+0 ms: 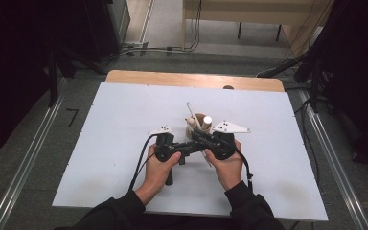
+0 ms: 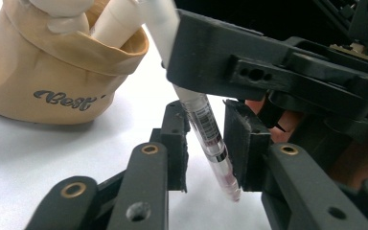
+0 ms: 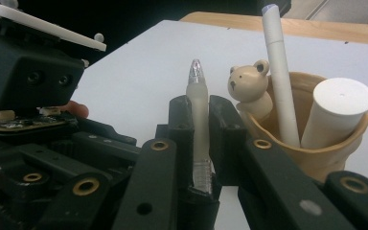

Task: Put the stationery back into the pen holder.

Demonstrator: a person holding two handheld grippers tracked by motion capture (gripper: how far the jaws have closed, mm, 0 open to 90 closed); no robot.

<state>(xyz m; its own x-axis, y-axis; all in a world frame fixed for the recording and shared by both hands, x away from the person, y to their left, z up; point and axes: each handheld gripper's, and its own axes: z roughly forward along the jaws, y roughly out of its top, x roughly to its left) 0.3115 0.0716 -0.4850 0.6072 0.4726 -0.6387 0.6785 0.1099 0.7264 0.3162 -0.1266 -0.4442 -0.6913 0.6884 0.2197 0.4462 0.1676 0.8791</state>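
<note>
A clear pen (image 2: 210, 136) with a barcode label is clamped upright in my right gripper (image 3: 200, 103), whose jaws are shut on its frosted barrel (image 3: 197, 110). My left gripper (image 2: 207, 110) has its jaws close on either side of the pen's lower end, with thin slivers of table showing between pads and pen. In the high view both hands hold the left gripper (image 1: 197, 146) and right gripper (image 1: 197, 136) nose to nose at the middle of the table. Just behind them stands a tan cup (image 2: 52, 72).
The tan cup (image 3: 311, 153) holds a bear-topped pen (image 3: 249, 86), a white marker (image 3: 280, 72) and a thick white cylinder (image 3: 338, 110). A white board (image 1: 124, 124) covers the wooden table (image 1: 191, 79). Cables trail from both grippers toward the person.
</note>
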